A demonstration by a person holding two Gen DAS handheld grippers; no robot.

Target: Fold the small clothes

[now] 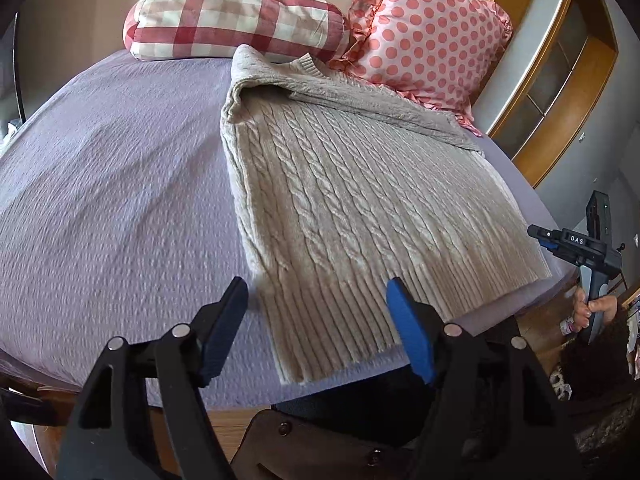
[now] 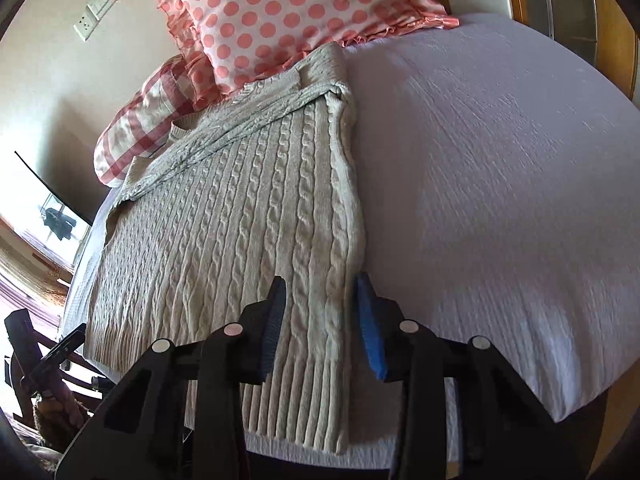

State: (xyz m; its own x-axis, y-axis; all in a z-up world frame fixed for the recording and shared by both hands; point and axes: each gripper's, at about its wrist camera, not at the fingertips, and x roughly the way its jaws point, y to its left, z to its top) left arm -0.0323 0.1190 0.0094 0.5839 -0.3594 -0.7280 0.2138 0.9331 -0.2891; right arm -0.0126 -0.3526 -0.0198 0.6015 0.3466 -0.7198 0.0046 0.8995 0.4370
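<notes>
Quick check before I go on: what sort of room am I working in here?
Most likely a bedroom. The cable-knit sweater lies on a bed with a lilac cover, and a polka-dot pillow and a checked pillow lean against the wall at its head.

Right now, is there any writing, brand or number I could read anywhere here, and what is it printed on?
"DAS": white letters on a small dark plate on the body of the right tool, seen from the left wrist view.
Sweater: no label or tag showing.
Checked pillow and dotted pillow: patterns only, no text.
Wall sockets and switch: no readable marking.
</notes>
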